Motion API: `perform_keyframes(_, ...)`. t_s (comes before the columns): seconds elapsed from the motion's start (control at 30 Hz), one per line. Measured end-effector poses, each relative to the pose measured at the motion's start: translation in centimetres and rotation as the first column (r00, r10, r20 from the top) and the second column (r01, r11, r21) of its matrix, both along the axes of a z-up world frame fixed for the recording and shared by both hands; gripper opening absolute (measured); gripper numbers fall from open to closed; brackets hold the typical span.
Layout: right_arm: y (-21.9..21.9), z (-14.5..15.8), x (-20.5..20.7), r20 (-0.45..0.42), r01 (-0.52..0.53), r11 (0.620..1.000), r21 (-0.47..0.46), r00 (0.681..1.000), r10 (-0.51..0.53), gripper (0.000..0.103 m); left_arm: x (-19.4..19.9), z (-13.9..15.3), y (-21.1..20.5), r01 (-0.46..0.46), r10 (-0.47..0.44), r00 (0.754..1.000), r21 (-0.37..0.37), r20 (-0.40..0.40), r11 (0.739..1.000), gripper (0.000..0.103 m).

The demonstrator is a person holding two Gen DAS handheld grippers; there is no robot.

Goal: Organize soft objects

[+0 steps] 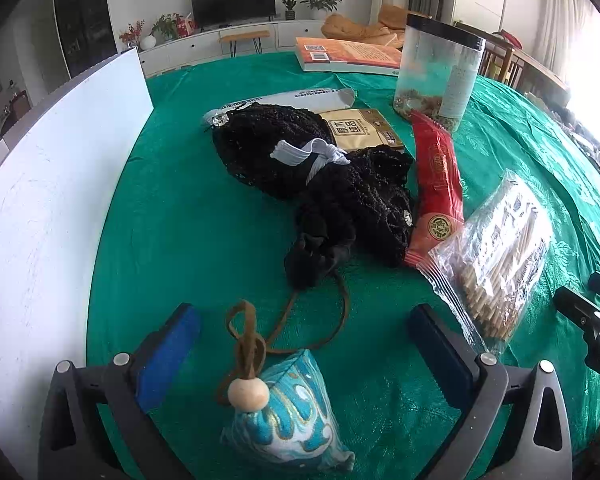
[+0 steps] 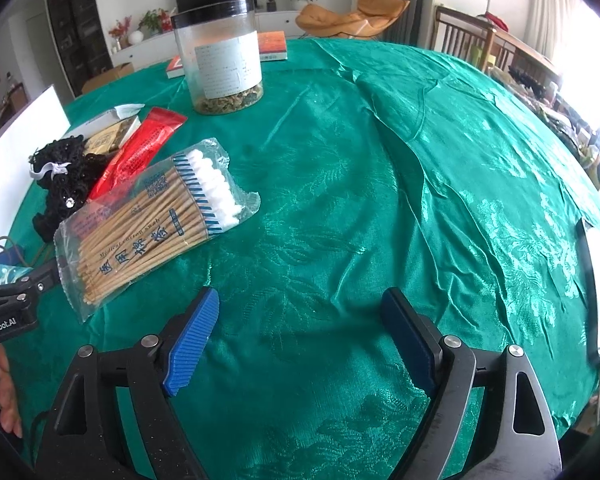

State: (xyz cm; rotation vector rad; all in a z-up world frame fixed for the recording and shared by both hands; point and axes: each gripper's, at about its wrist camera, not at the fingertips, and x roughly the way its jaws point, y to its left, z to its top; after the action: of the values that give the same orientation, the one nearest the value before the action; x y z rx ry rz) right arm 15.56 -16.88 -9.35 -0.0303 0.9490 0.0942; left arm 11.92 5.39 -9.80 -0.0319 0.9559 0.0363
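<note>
Green brocade tablecloth [image 2: 380,168] covers the living-room table; both tools, left tool [image 1: 304,344] and right tool [image 2: 300,332], spread, empty.

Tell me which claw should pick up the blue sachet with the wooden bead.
Left. The blue sachet lies between the open left claw. The right claw hangs open over bare green cloth, with nothing between its fingers.

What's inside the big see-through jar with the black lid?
The jar is mostly empty, with a shallow layer of dried brownish-green bits at the bottom. A white label hides part of the inside, and what the bits are can't be told.
</note>
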Motion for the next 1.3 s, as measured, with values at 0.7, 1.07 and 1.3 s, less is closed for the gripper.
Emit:
perform_keyframes(0.7, 0.15, -0.03, 0.05, 0.003, -0.003, 1.000, -0.003, 1.000, 0.003, 0.089, 0.02, 0.05, 0.11, 0.000, 0.000, 1.000, 0.001, 0.000, 1.000, 0.103)
perform_keyframes(1.07, 0.15, -0.05, 0.04, 0.004, -0.003, 1.000, -0.003, 1.000, 0.003, 0.089, 0.01, 0.06, 0.08, 0.000, 0.000, 1.000, 0.001, 0.000, 1.000, 0.103)
perform_keyframes(1.3, 0.15, -0.07, 0.04, 0.004, -0.003, 1.000, -0.003, 1.000, 0.003, 0.089, 0.01, 0.06, 0.06, 0.000, 0.000, 1.000, 0.001, 0.000, 1.000, 0.103)
